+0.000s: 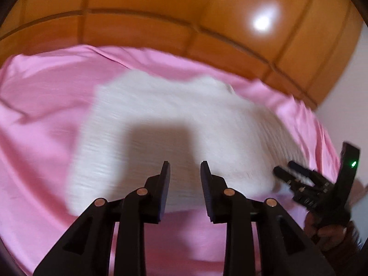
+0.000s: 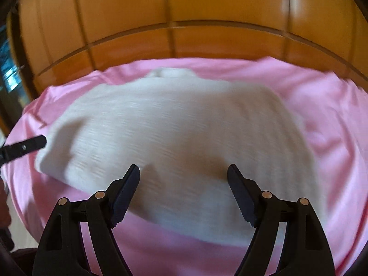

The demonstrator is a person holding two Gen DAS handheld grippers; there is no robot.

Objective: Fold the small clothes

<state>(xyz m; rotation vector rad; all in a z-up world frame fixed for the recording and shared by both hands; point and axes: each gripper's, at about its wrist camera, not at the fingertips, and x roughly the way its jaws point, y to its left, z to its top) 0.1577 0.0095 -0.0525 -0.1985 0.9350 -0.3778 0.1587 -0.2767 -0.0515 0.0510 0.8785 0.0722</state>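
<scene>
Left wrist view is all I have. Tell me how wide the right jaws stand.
Observer: The right gripper stands wide open, nothing between its jaws, over the near edge of the white garment.
Operator: Report where my left gripper shows from there.
Observer: Only one tip of the left gripper shows, at the garment's left edge; whether it touches is blurred.
Operator: Describe the garment's far end.
Observer: A small raised part, perhaps a collar, lies toward the wooden headboard, with pink sheet between them.
</scene>
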